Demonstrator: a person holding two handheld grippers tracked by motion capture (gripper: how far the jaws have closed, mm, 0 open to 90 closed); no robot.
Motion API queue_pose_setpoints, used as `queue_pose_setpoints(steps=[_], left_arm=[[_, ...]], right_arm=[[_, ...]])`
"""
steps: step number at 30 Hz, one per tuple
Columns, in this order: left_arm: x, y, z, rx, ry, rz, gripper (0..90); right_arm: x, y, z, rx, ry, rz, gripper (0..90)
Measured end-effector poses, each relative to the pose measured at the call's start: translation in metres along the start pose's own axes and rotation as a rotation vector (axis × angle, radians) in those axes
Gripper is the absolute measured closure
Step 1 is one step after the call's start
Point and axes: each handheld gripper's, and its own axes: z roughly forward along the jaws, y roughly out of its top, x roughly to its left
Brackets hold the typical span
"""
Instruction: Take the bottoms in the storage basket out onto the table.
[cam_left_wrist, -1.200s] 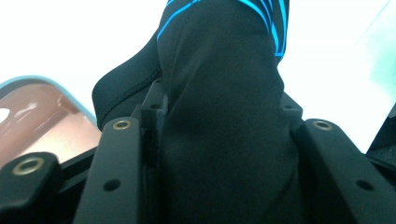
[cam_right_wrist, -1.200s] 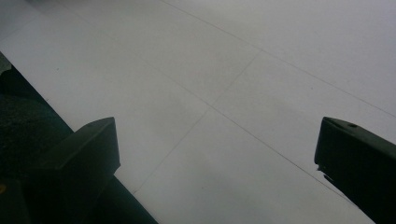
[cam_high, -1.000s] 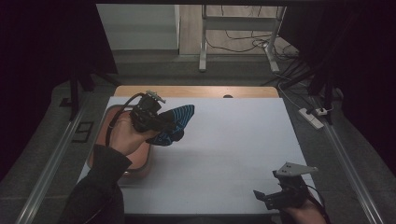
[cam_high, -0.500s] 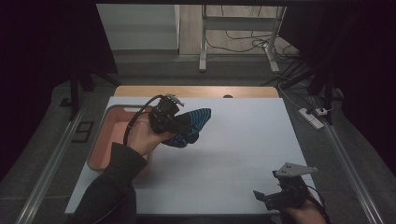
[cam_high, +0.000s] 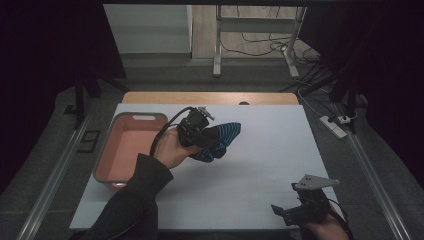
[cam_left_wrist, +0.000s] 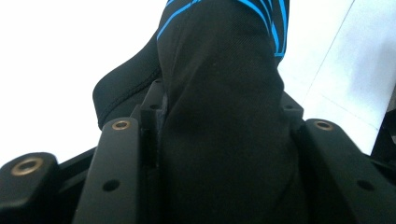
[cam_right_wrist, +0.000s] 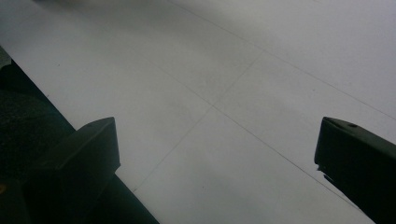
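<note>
My left gripper (cam_high: 202, 134) sits just left of the middle of the high view, carried by my left hand (cam_high: 172, 150), whose dark sleeve (cam_high: 130, 200) runs up from the bottom edge at a slant toward the upper right. The wrist is bent so that the gripper points to the right of the frame, with its cable (cam_high: 165, 132) looping out to the left and back. Its jaws are clamped on a black sock with blue stripes (cam_high: 220, 140); the cloth bunches at the jaws and its striped end fans out to the right, over the white table (cam_high: 260, 165). I cannot tell whether the sock's lower edge touches the table. In the left gripper view the black cloth (cam_left_wrist: 224, 116) is wedged tight between my two jaws and rises to the top of the frame, where the blue stripes show.

Left of that hand, at the middle left of the high view, stands a pink bin (cam_high: 127, 150), just beside my forearm.

My right gripper (cam_high: 295, 212) rests low in the lower right corner of the high view, with its grey plate on top and my hand behind it at the bottom edge. In the right gripper view its jaws stand wide apart at the lower left and lower right, with bare white table (cam_right_wrist: 224, 93) between them.
</note>
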Motion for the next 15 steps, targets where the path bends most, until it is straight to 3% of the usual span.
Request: queue_pose_setpoints(steps=[15], left_arm=[[-0.004,0.003,0.039,0.023,-0.003,0.026,52.4]], right_arm=[[0.001,0.000,0.000,0.004,0.000,-0.011,0.0]])
